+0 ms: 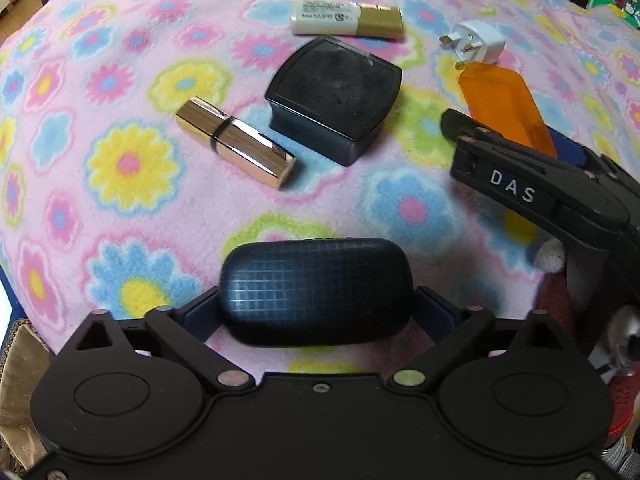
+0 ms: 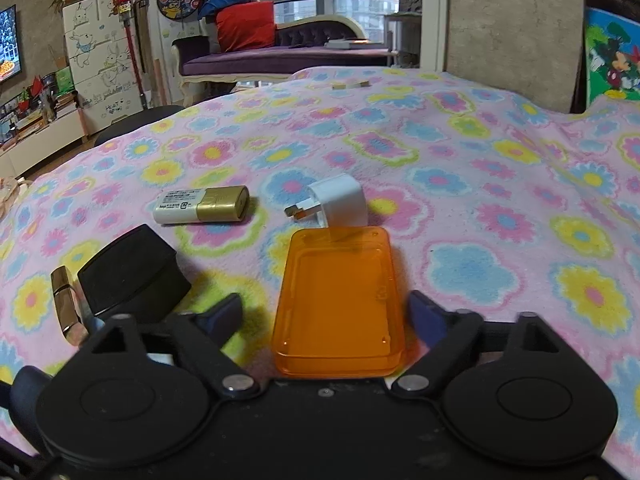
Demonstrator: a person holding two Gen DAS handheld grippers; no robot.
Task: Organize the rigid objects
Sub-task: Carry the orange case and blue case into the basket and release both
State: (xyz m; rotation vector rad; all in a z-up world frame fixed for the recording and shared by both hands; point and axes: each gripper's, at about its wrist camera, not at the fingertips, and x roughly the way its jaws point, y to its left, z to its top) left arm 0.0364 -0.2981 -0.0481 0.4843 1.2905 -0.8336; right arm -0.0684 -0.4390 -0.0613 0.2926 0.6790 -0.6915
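Note:
My left gripper is shut on a dark rounded case with a grid pattern, held just above the flowered blanket. Beyond it lie a gold lipstick, a black square compact, a white-and-gold tube, a white plug adapter and an orange plastic box. My right gripper is open with its fingers on either side of the orange box, not touching it. The plug adapter, tube, compact and lipstick lie ahead and left.
The flowered blanket covers the whole surface. A small tan item lies near its far edge. A Mickey Mouse box stands at the right. A sofa and cabinets stand beyond. The right gripper's body reaches in from the right.

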